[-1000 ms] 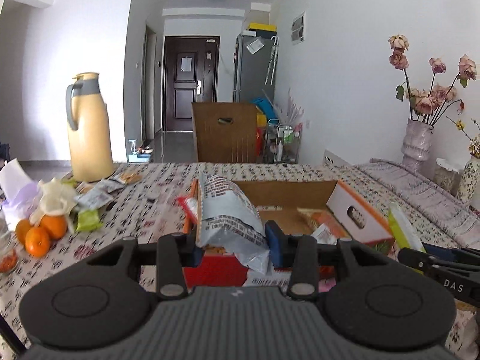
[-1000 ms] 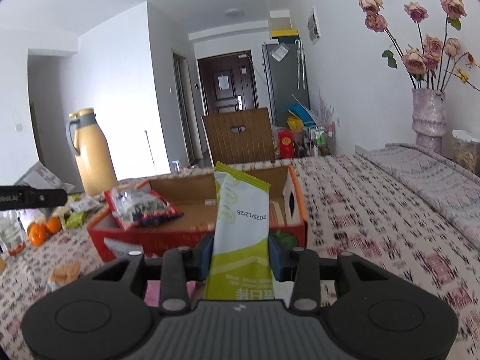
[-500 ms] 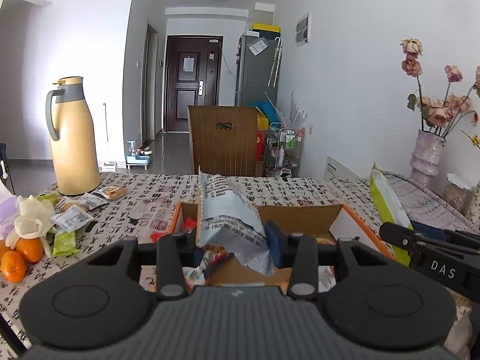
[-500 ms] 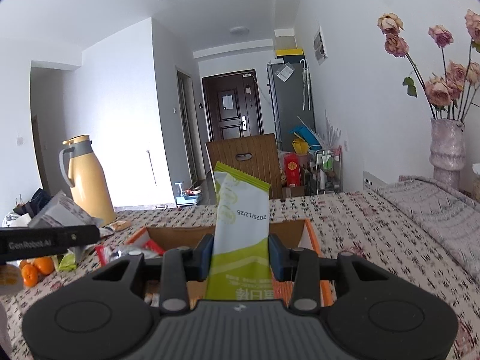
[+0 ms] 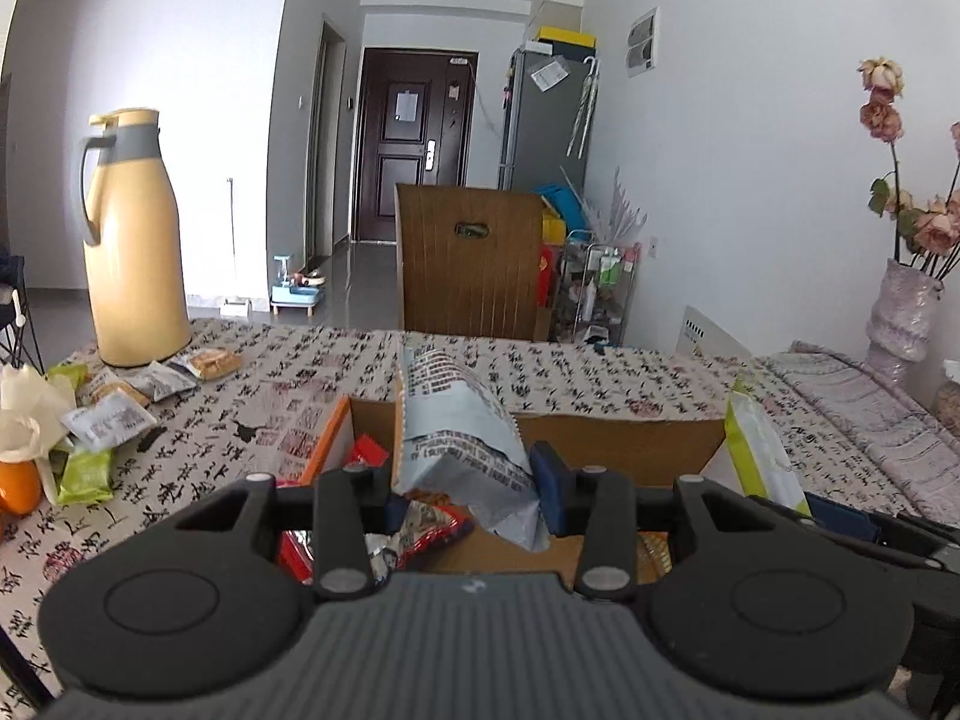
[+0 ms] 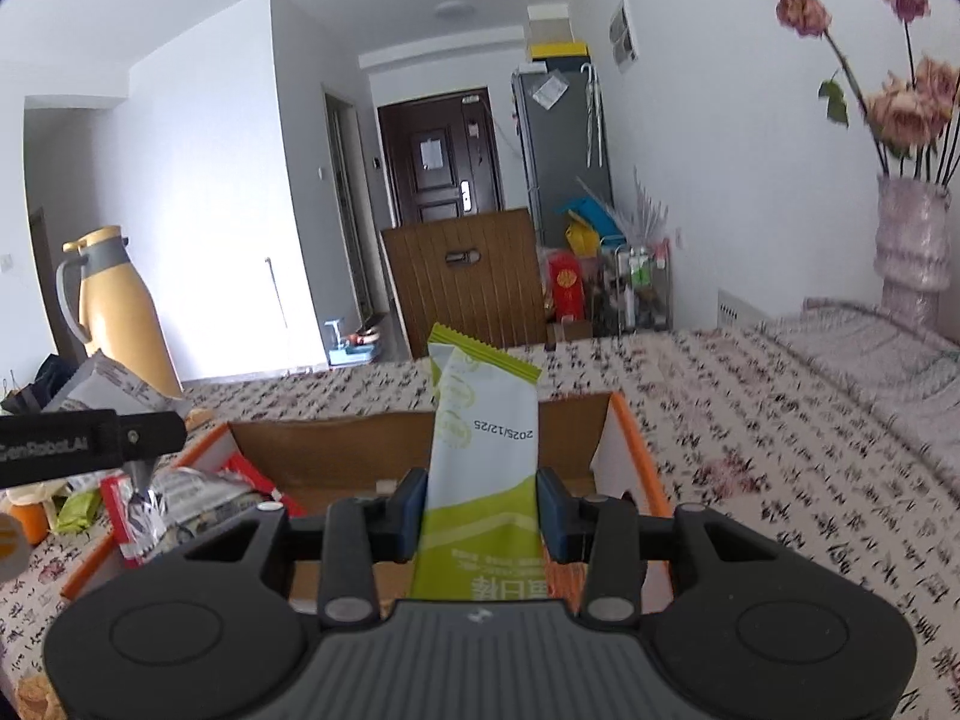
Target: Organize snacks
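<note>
My left gripper is shut on a pale blue-grey snack bag and holds it above the left part of an open orange cardboard box. My right gripper is shut on a green-and-white snack packet, held upright over the same box. Red and silver snack packs lie inside the box at its left. The right gripper's packet also shows in the left wrist view, at the box's right end.
A yellow thermos jug stands at the far left of the patterned tablecloth. Loose snack packets and oranges lie left of the box. A wooden chair back is behind the table. A vase of dried roses stands right.
Both grippers have moved forward and now hang over the box with their packets. The box has come closer and lower in both views.
</note>
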A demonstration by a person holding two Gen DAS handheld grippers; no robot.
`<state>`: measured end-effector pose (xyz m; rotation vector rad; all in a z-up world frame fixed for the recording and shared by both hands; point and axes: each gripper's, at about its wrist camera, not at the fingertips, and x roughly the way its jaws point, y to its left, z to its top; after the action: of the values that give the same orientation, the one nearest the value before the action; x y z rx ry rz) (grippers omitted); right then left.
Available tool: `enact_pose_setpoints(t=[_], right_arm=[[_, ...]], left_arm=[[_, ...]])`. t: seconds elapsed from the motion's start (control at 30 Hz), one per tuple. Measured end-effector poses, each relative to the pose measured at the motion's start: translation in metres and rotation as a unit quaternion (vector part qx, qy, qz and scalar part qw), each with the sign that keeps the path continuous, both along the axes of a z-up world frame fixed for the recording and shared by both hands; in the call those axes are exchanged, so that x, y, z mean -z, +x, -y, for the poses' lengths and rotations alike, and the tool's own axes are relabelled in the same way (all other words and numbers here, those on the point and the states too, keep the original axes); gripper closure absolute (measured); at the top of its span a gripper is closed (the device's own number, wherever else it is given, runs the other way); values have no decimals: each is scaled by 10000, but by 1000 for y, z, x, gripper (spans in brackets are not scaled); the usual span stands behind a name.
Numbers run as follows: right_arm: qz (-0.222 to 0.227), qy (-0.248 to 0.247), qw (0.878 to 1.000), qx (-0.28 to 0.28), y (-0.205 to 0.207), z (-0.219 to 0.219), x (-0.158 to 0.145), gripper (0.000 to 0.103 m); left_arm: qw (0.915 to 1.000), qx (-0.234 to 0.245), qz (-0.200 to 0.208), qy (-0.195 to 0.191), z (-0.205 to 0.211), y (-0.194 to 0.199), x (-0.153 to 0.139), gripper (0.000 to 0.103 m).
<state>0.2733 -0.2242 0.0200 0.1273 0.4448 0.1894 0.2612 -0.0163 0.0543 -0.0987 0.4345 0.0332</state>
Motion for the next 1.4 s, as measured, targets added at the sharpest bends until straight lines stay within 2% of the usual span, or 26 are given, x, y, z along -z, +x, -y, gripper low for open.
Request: enact_pose_setpoints(t=[0.17,0.33,0.43,0.47,0.5,0.53,0.57,0.6,0.67,1.13,1.4], right_arm=[[-64,-75,9999,-97,2,-4,8,65],[-125,-138,9998,-54,4,-5,11,64],[-101,-108,9999,-36,3,-2,10,62],[-99,-104,9999,-31,1,-3,9,52],[-103,-81,9999,-29,0,-3,9,35],[-95,-70,9999,-8,0,-1,9,26],[-77,-76,9999,27,-1,0,8,12],[-47,-83,9999,70,-2,0,8,5],[8,-14,9999,127,-4,2,6,0],[-7,18,9999,158,-4,5,6,0],[136,23,9999,92,-11,5,-9,0]], left_arm=[[9999,-17,-152,-15,-3,7,12,61],[9999,53,-81,-47,-5,4,15,61],[10000,2,34,-85,-6,-1,13,53],[9999,-15,71,-98,-7,-2,13,44],[9999,-37,115,-118,-8,-4,12,27],[9997,-112,175,-123,-9,-6,11,16],[9994,-228,248,-99,-10,-7,10,0],[9989,-312,330,-79,-11,-9,9,0],[9986,-366,357,-130,-13,-10,8,0],[9979,-496,278,-294,-19,-8,9,0],[9981,-362,314,-375,-14,-20,-6,0]])
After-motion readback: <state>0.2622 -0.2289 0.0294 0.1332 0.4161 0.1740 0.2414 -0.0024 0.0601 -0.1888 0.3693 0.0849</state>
